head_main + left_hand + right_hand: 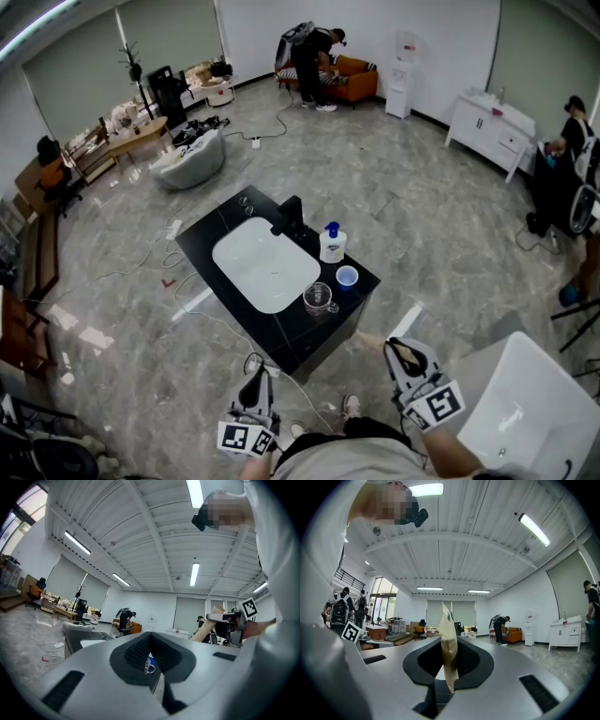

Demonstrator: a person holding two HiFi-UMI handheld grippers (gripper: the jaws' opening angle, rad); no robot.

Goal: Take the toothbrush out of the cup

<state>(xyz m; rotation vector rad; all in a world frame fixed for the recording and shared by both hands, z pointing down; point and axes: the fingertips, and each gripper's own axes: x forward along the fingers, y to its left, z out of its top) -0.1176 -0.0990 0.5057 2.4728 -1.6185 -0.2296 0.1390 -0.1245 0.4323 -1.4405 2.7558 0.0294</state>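
Black counter [281,330]: a white sink [265,262], a tap [289,217], a soap bottle [332,244], a blue cup [346,277] and a clear glass cup [318,297] are carried; both cups are set just beside the sink.
Toothbrush: it cannot be made out in either cup from the head view.
Left tongs [150,663]: closed, with nothing gripped; the glass cup is seen through the slit.
Right tongs [449,667]: clamped on a tan strip [446,639], which is held upright, well apart from the counter.
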